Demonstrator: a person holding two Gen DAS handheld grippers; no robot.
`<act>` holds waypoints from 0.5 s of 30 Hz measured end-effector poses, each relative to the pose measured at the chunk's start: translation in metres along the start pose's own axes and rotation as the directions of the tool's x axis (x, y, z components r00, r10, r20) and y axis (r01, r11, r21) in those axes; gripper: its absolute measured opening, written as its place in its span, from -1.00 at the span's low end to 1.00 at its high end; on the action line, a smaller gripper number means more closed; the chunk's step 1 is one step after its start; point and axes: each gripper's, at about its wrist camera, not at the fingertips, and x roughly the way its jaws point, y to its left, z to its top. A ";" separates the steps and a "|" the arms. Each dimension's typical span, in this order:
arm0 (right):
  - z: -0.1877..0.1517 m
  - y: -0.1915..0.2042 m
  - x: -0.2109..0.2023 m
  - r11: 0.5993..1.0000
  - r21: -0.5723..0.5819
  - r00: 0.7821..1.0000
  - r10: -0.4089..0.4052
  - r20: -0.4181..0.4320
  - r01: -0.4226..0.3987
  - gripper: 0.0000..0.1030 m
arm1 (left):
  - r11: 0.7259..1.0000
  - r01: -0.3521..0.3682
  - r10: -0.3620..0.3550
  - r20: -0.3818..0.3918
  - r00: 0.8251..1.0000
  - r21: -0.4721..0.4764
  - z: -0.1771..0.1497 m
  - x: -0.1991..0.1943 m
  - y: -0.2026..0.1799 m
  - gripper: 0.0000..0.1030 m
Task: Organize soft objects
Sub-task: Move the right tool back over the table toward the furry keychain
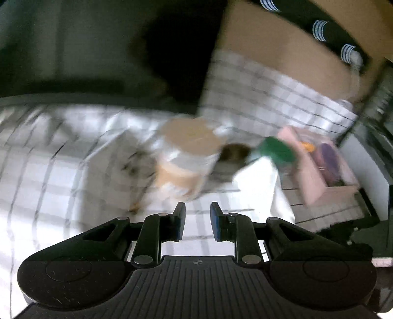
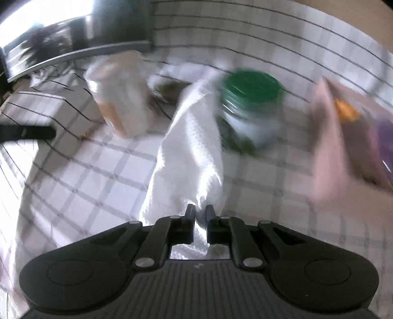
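— Two grippers, state?
— Right gripper (image 2: 200,212) pinches the white towel (image 2: 186,152) draped on the checked cloth (image 2: 98,171) beside the green-lidded jar (image 2: 250,103); left gripper (image 1: 197,212) parted, empty.

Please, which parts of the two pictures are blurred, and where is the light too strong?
Left wrist view: the left gripper is sharp, but the jar and checked cloth are smeared, and the cloth is overexposed at lower left. Right wrist view: the right gripper is sharp; the green lid is blurred; glare on the towel and window.
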 end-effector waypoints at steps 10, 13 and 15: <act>-0.043 -0.044 -0.035 0.989 -0.121 0.994 0.098 0.057 -0.090 -0.48 | 0.883 -0.087 0.110 -0.025 0.994 0.462 0.058 0.039 -0.083 -0.44; -0.038 -0.051 -0.038 0.982 -0.127 0.983 0.153 0.105 -0.139 -0.43 | 0.886 -0.112 0.164 -0.080 0.983 0.450 0.078 0.047 -0.084 -0.48; -0.026 -0.055 -0.051 0.971 -0.157 0.964 0.204 0.170 -0.178 -0.43 | 0.916 -0.097 0.142 -0.088 0.986 0.389 0.077 0.042 -0.079 -0.47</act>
